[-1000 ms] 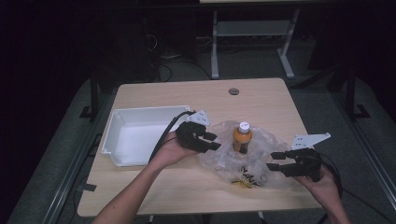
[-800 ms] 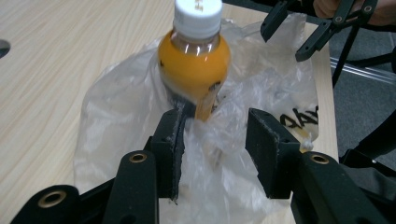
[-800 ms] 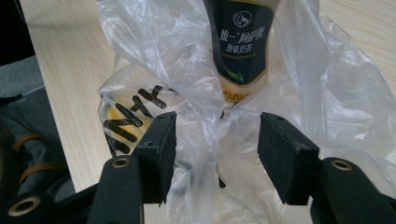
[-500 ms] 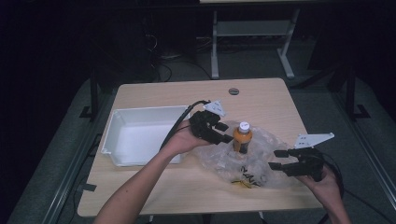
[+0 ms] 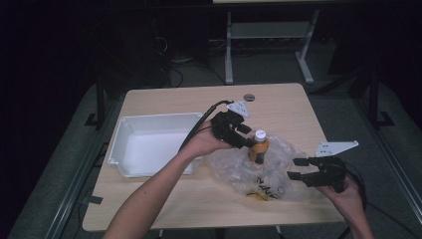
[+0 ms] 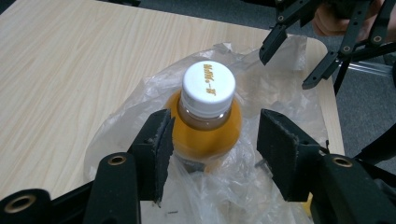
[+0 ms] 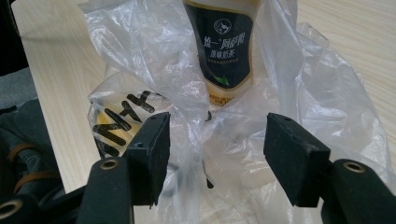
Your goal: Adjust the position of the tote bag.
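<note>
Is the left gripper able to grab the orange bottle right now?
Probably yes. The left gripper has its jaws open on either side of the bottle, just below the white cap. They have just been opening and do not press it. Only the loose plastic bag lies around the bottle.

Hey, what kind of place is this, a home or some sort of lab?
Probably a lab or recording workspace, not a home. A bare wooden table stands on grey carpet in a dark room, cables trail behind it, and a metal-framed bench stands further back. On the table are just a white tray, a bag and a bottle.
</note>
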{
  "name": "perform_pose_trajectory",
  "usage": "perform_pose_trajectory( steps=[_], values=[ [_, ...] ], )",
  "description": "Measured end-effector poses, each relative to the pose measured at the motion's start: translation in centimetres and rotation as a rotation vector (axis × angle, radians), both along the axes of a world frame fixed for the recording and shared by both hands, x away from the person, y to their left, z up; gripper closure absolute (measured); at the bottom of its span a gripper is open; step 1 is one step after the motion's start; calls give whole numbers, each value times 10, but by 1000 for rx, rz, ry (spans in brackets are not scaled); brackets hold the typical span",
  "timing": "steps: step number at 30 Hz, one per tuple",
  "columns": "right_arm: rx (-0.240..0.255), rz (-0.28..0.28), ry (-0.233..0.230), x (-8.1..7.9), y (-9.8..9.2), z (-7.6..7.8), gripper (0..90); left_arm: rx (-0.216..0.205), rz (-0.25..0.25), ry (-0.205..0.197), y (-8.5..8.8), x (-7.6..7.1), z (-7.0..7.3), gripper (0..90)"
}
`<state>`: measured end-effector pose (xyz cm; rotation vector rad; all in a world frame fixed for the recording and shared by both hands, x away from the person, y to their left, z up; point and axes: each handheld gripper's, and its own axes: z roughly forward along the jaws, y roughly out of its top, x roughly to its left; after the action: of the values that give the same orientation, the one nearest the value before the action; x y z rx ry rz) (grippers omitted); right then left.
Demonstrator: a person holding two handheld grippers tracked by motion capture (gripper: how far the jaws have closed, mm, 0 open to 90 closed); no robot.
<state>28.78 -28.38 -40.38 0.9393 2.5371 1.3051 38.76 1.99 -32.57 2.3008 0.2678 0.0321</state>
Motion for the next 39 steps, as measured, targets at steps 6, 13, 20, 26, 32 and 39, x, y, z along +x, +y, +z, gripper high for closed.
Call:
perform_pose_trajectory(
  steps=[6, 13, 20, 26, 32, 39],
  values=[
    [0, -10, -5, 1, -2, 1, 392, 8, -11, -3, -9, 5, 1, 430],
    [7, -18, -11, 1, -4, 1, 389, 18, -28, 3, -15, 8, -1, 441],
    [9, -23, -16, 1, -6, 2, 384, 37, -48, -2, -25, 12, -2, 485],
    [13, -28, -22, 1, -8, 2, 383, 57, -61, -3, -30, 13, -3, 526],
    [10, -24, -27, 1, -7, 3, 388, 66, -62, -18, -32, 13, -4, 561],
    [13, -28, -40, 1, -8, 3, 384, 64, -69, -28, -32, 12, -4, 579]
  ],
)
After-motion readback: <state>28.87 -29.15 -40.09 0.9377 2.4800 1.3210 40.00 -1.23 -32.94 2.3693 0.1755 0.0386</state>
